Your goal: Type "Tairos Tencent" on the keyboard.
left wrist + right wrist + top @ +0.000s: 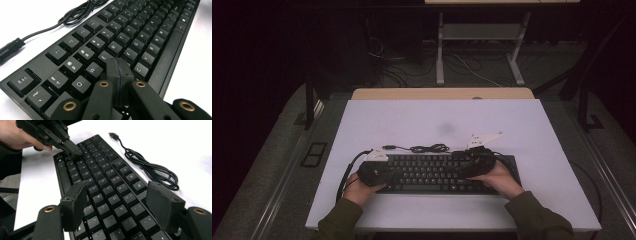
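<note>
Keyboard flat on table, cable at 12 o'clock. Left gripper jaws shut, empty, tips over D key. Right gripper jaws apart, nothing held, above keyboard's right end

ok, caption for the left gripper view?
Shut left claw pressing down among the keys near D on the black keyboard.

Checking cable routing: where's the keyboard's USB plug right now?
In the high view the USB plug lies loose on the white table, just behind the keyboard at its left end, beside the left gripper.
</note>
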`<state>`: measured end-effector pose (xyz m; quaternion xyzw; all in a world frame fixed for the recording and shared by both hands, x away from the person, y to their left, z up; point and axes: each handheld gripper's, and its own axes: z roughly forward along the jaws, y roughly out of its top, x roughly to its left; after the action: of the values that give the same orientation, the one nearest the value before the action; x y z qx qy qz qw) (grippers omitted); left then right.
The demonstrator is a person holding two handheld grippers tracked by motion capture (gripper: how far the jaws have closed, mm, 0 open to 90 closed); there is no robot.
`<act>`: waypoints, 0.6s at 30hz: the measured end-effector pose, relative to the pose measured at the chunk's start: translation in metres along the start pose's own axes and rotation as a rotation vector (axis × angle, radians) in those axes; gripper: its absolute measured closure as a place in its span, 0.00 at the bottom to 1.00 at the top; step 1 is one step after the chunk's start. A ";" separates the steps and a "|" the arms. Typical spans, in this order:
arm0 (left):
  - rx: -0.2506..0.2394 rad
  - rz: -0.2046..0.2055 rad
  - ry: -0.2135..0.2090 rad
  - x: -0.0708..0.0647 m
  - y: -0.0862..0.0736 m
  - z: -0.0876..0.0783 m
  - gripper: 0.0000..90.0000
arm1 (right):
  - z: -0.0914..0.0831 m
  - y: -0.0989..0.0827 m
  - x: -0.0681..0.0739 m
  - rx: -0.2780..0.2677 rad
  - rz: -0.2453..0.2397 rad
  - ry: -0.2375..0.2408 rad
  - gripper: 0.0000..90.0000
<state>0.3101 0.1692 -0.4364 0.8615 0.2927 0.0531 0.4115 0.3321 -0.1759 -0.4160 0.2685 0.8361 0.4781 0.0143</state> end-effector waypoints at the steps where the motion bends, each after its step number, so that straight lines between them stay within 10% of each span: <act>1: 0.000 0.003 0.001 0.000 0.000 -0.001 0.99 | 0.000 0.000 0.000 -0.001 -0.001 0.001 0.36; 18: -0.074 -0.014 -0.022 -0.003 0.007 -0.013 0.90 | 0.000 0.000 -0.002 -0.005 0.005 0.001 0.36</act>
<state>0.3066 0.1729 -0.4221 0.8441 0.2920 0.0516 0.4468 0.3335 -0.1765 -0.4166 0.2704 0.8342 0.4805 0.0136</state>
